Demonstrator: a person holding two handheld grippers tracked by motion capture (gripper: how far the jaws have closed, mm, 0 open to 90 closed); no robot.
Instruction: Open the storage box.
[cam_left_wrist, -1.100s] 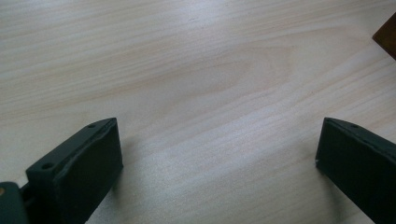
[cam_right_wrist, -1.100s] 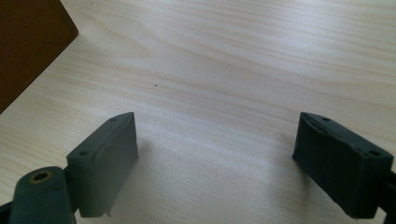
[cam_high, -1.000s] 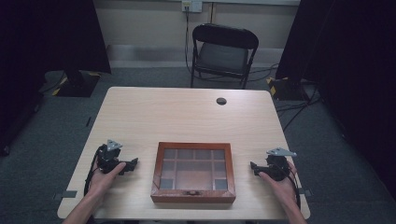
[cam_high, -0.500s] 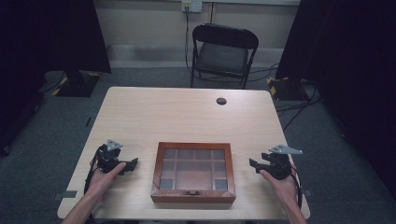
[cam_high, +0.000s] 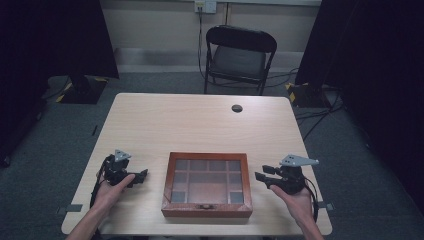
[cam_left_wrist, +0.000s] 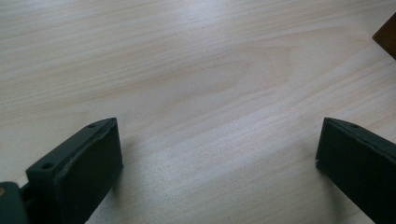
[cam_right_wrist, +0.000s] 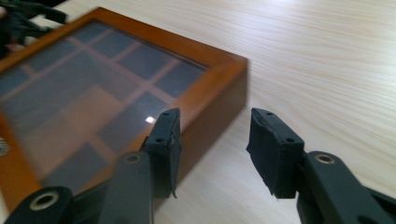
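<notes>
The high view is soft and slightly grainy, with even overhead light on the pale table while the room's left and right sides sink into near black. Short, faint shadows lie beneath the wooden box. In the right gripper view a small white glare spot sits on the box's glass lid, and the far left corner is blurred. The left gripper view is sharp on the wood grain, brightest at the far edge.
</notes>
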